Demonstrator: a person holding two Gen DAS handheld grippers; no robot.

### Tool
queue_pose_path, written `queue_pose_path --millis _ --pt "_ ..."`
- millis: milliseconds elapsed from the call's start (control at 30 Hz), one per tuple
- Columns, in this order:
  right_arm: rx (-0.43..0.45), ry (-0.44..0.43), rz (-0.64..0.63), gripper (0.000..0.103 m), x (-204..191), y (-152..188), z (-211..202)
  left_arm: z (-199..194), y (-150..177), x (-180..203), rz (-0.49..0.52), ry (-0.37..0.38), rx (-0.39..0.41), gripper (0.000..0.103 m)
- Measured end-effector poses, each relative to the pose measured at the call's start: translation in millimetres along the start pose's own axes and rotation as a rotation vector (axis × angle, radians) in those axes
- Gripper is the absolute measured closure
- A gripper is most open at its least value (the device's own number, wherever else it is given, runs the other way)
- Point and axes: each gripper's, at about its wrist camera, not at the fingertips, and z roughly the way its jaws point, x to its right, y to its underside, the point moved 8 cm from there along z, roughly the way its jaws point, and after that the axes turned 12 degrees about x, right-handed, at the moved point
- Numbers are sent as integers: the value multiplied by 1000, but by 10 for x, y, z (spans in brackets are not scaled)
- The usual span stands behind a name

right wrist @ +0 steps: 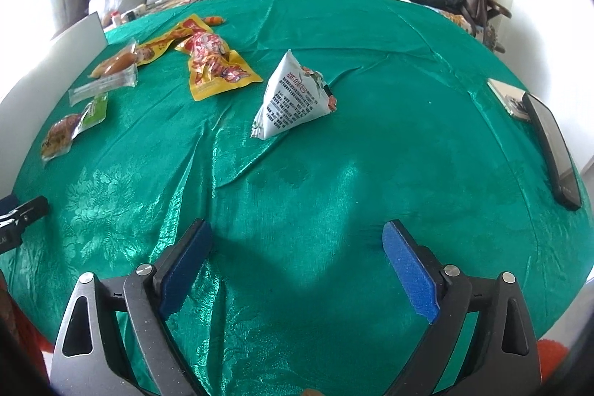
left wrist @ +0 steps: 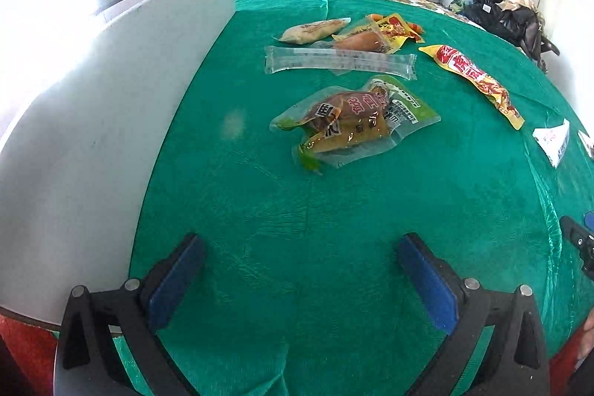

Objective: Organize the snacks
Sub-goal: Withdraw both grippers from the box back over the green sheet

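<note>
Both tools, left (left wrist: 300, 270) and right (right wrist: 297, 255), gape apart; the pouch (right wrist: 295, 99) at 12 o'clock (light, crinkly) wants pinching at its peak.

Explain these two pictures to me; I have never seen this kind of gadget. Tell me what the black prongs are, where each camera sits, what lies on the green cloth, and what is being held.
There is no robot here. A person holds one hand-held gripper in each hand, and a wide-angle camera on each looks forward along its two black fingers with blue pads. One picture comes from the left gripper, the other from the right gripper.

Both have their jaws wide apart and hold nothing.

On the green cloth lie snack packets: a white pyramid-shaped packet nearest the right gripper, a green-labelled clear packet ahead of the left gripper, a long clear packet, a long yellow and red packet, and a few more beyond. A white board lies along the left. Pillows stand behind.
</note>
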Motion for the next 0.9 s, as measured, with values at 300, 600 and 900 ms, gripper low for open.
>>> queue_pose_path --millis 300,600,900 --pt "9 8 4 6 -22 -17 4 4 -7 -13 8 4 21 0" --pt "11 11 7 6 -9 -23 -11 -11 -3 -8 12 6 30 0" --pt "15 13 8 6 -2 -26 -17 -27 7 -4 10 3 42 0"
